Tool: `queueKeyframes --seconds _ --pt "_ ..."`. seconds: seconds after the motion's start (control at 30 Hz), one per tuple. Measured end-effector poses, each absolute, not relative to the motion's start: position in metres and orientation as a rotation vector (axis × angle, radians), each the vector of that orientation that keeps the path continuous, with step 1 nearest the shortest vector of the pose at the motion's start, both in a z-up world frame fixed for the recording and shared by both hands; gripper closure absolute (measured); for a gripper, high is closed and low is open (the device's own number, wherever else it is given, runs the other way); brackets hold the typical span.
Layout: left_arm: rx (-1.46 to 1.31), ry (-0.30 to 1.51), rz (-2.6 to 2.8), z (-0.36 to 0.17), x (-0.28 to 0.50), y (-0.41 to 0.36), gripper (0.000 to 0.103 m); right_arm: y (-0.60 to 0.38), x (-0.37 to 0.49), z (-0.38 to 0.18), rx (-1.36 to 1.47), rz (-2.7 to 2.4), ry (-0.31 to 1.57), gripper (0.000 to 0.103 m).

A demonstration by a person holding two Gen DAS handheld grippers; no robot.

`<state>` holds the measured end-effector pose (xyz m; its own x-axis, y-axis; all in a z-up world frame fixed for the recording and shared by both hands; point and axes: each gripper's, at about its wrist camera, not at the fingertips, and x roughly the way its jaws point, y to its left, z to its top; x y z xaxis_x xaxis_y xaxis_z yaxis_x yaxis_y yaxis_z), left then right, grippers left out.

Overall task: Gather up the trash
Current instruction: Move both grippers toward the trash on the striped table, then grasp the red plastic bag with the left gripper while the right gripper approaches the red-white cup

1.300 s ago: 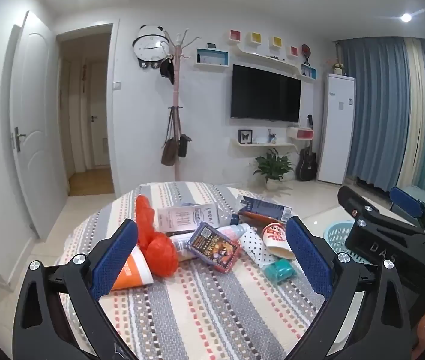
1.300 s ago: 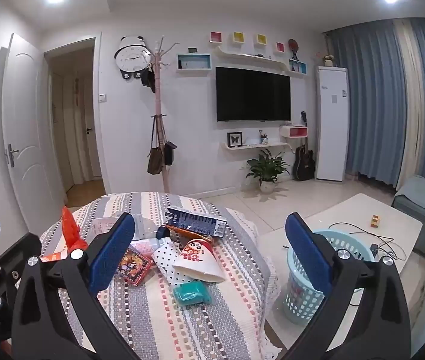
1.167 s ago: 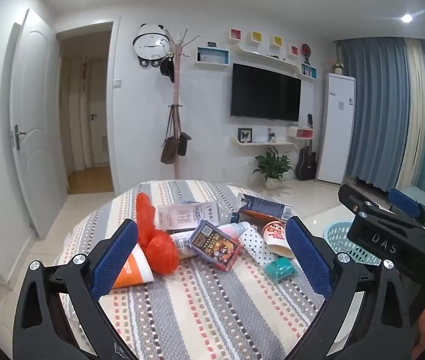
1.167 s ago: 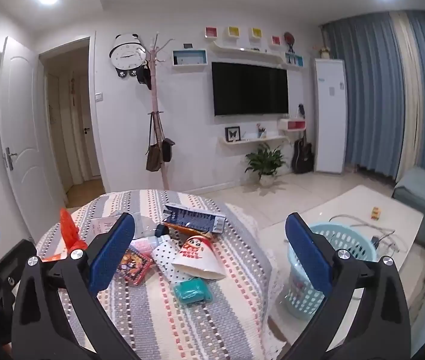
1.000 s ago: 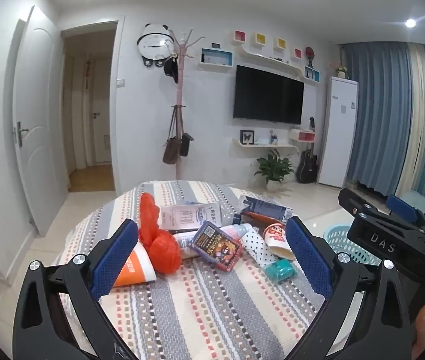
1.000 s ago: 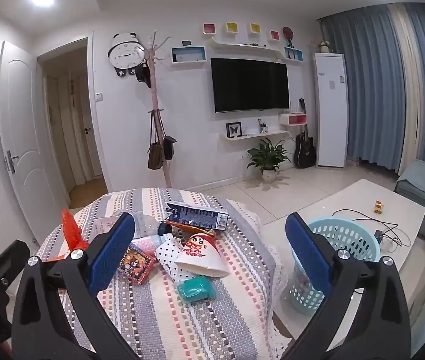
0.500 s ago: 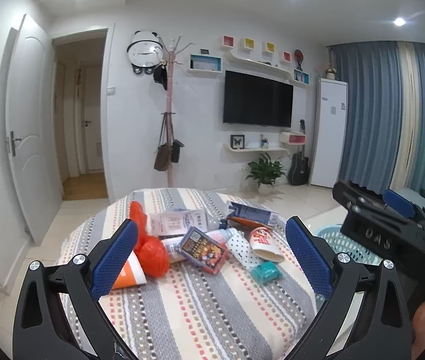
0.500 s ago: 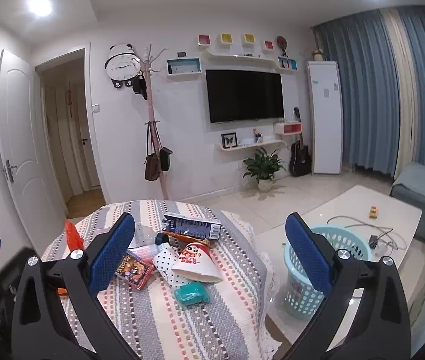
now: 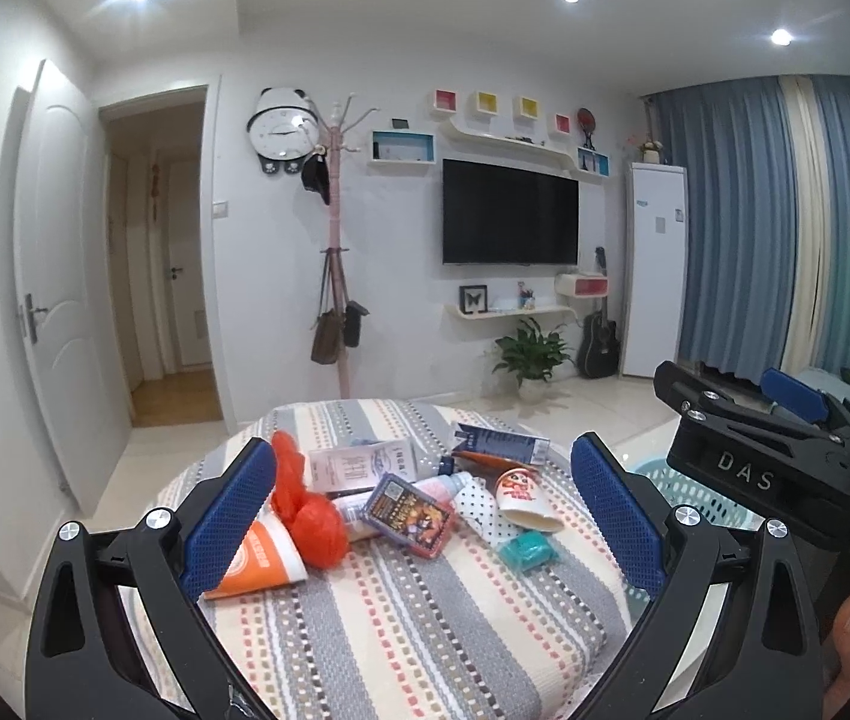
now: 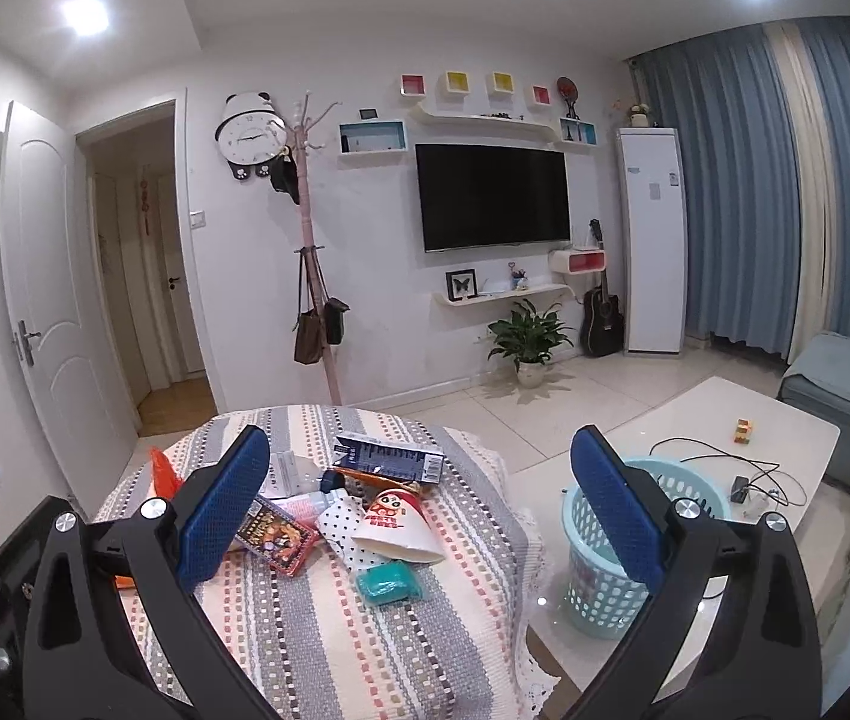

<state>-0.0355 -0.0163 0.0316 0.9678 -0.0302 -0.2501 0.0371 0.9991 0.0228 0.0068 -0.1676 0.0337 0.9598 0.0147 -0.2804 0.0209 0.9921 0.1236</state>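
Tablecloth (image 10: 365,648), striped, covers a round table; all trash sits on it in one cluster. Light-blue basket (image 10: 598,576) stands on the floor just beside the table's right edge. Left gripper (image 9: 422,516) and right gripper (image 10: 419,513) both hover above the cloth's near side, fingers wide apart, gripping nothing. Within the cluster: blue carton (image 10: 389,462) farthest, orange cup (image 9: 260,564) leftmost, printed paper cup (image 10: 398,525) right, teal packet (image 10: 389,582) nearest.

Striped cloth (image 10: 365,648) bare before trash pile (image 10: 365,510); basket (image 10: 598,576) mouth unobstructed
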Motion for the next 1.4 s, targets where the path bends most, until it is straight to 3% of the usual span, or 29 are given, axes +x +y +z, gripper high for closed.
queueKeyframes --seconds 0.37,0.93,1.4 --pt "0.002 0.377 -0.087 -0.006 0.031 -0.012 0.008 -0.161 0.067 -0.006 0.110 0.002 0.441 0.007" --pt "0.020 0.449 -0.178 0.000 0.119 0.037 0.008 -0.121 0.136 -0.014 0.043 -0.103 0.539 0.007" --pt "-0.018 0.479 -0.098 -0.024 0.116 0.079 0.010 -0.117 0.158 -0.026 0.091 -0.009 0.542 0.007"
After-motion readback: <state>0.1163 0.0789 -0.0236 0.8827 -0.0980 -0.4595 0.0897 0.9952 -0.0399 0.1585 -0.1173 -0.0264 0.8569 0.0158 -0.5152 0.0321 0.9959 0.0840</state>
